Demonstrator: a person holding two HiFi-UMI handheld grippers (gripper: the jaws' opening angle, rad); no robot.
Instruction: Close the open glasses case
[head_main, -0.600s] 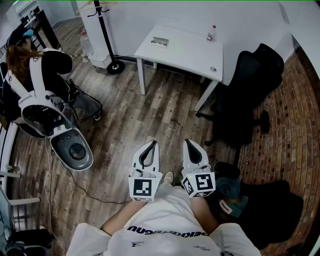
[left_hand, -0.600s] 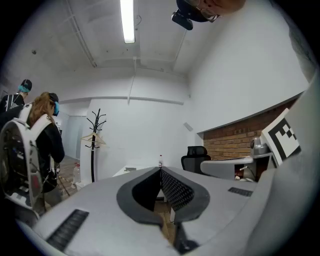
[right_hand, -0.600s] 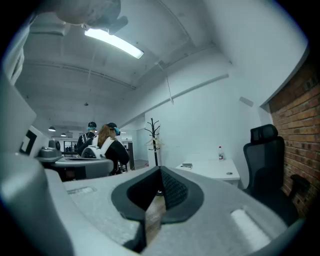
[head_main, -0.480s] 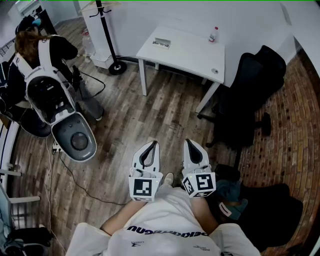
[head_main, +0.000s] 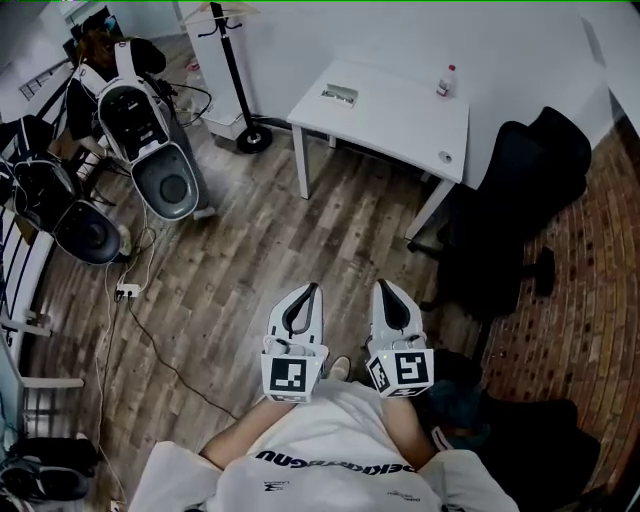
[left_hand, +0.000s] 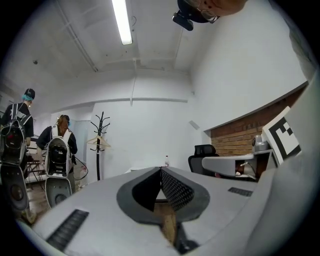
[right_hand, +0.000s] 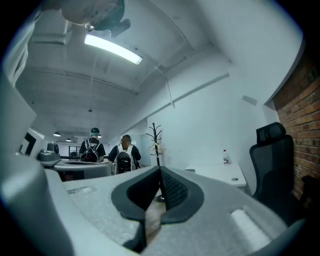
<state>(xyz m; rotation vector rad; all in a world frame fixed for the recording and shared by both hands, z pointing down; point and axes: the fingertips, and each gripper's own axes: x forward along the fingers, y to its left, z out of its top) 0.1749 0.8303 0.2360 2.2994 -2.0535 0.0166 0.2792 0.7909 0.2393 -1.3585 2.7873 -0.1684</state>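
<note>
Left claw: the left claw (head_main: 312, 290) is held low in front of the person's body, over the wooden floor (head_main: 250, 260). Its jaws are closed tip to tip with nothing between them, as the left gripper view shows (left_hand: 161, 171).
Right claw: the right claw (head_main: 381, 286) sits just beside the left one and points the same way. Its jaws also meet at the tips (right_hand: 160, 168) and grip nothing.
Glasses case: the glasses case appears to be the small flat rectangular thing (head_main: 340, 95) near the far left edge of the white counter (head_main: 400, 115). It is too small to tell how its lid stands.
Case relative to claws: it lies well apart from both claws, ahead of them across open floor, and neither claw touches it or the counter. Neither gripper view shows it clearly.
Counter: a bottle (head_main: 441, 80) stands at the far right edge, and a small round thing (head_main: 444, 156) lies near the right front corner.
Surroundings: a black office chair (head_main: 510, 190) stands to the right of the counter and a coat stand (head_main: 235, 70) to its left. A brick wall (head_main: 590, 300) lies on the right. People wearing backpack rigs (head_main: 135, 95) stand at the far left.
</note>
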